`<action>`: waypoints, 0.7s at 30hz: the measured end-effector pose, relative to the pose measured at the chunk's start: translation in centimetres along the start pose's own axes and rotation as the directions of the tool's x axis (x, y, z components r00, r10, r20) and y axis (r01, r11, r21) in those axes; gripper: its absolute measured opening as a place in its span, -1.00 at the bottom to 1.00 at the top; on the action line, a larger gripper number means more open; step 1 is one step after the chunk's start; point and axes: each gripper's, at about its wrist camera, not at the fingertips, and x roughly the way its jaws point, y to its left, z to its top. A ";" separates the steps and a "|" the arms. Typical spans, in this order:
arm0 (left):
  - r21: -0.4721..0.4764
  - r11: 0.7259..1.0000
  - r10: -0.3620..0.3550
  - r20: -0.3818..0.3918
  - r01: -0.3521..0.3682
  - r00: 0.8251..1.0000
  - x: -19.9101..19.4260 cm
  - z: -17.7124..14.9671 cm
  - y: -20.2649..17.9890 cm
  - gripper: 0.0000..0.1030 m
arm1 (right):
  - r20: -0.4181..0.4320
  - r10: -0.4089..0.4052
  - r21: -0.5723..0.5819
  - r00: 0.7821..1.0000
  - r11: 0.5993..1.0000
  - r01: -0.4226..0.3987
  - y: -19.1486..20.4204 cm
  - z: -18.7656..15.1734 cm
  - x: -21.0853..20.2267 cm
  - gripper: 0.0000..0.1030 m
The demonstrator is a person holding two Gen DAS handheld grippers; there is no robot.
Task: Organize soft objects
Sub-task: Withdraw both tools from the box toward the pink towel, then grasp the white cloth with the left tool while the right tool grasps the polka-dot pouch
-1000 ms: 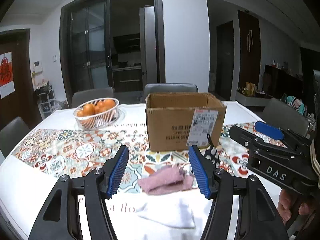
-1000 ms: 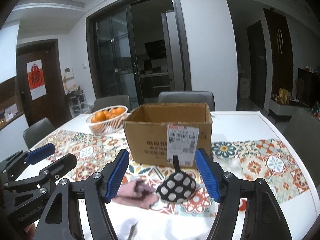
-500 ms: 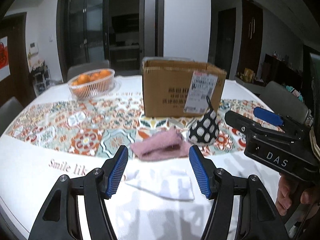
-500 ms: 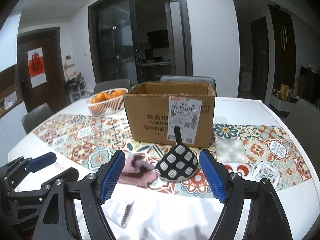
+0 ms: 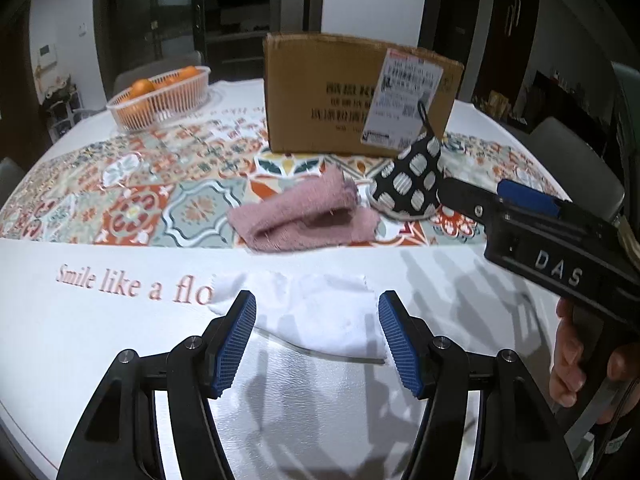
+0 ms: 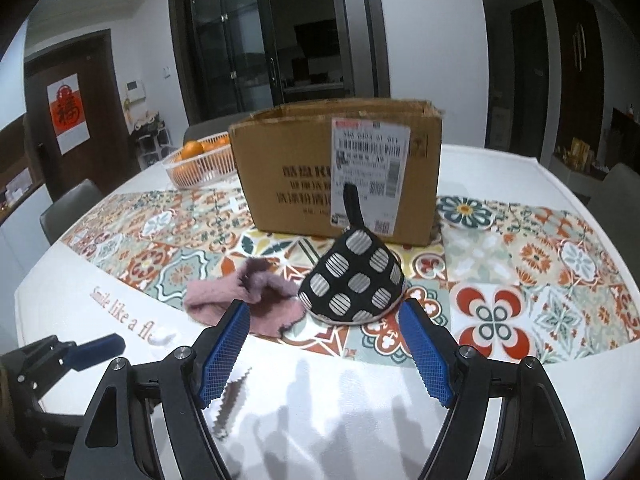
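Both grippers have dropped closer to the bench. Left gripper, fingers wide and empty, frames the white cloth; right gripper, equally spread, frames the spotted pot holder, partly hiding the pink towel.

The left gripper is held low with its blue-padded fingers spread wide and nothing between them. The right gripper is just beside it, likewise spread and empty, gripped by a hand.

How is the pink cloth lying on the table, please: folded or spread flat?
Folded: the pink cloth lies doubled over itself in a loose bundle.
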 end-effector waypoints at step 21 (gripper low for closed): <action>-0.013 1.000 -0.024 -0.081 0.023 0.996 4.4 -1.0 0.6 0.20 | -0.073 -0.009 -0.019 0.997 1.000 0.008 -0.6 -0.3 4.0 0.51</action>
